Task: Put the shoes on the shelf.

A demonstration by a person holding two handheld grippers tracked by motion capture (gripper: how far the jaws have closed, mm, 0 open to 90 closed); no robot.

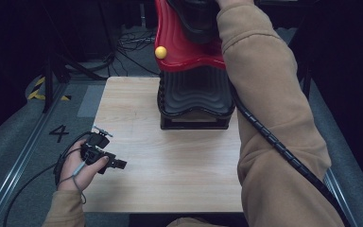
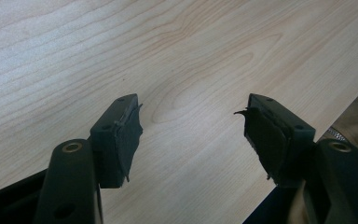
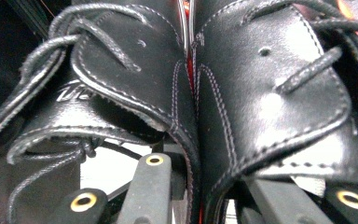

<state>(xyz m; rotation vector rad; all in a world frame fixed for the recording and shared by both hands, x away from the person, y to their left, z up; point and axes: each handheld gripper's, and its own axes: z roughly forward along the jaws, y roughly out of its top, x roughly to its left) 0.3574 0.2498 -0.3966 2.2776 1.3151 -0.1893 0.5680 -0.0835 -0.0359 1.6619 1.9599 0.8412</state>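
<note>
Two black leather lace-up shoes, the left one (image 3: pixel 121 70) and the right one (image 3: pixel 279 93), sit side by side close up in the right gripper view. My right gripper (image 3: pixel 200 182) has one jaw inside each shoe, closing on their touching inner walls; its tips are hidden by the leather. From above, a black shoe (image 1: pixel 196 21) rests on the red top tier (image 1: pixel 184 52) of a wavy rack, where the right sleeve (image 1: pixel 264 94) reaches. My left gripper (image 1: pixel 117 163) lies low over the wooden table (image 1: pixel 170 165) at front left, open (image 2: pixel 191 135) and holding nothing.
The rack's black lower tier (image 1: pixel 196 94) stands at the table's far middle, with a yellow knob (image 1: pixel 160 52) on the red tier's left side. The right gripper's cable (image 1: pixel 283 151) trails along the sleeve. Grey floor with cables (image 1: pixel 127 52) surrounds the table.
</note>
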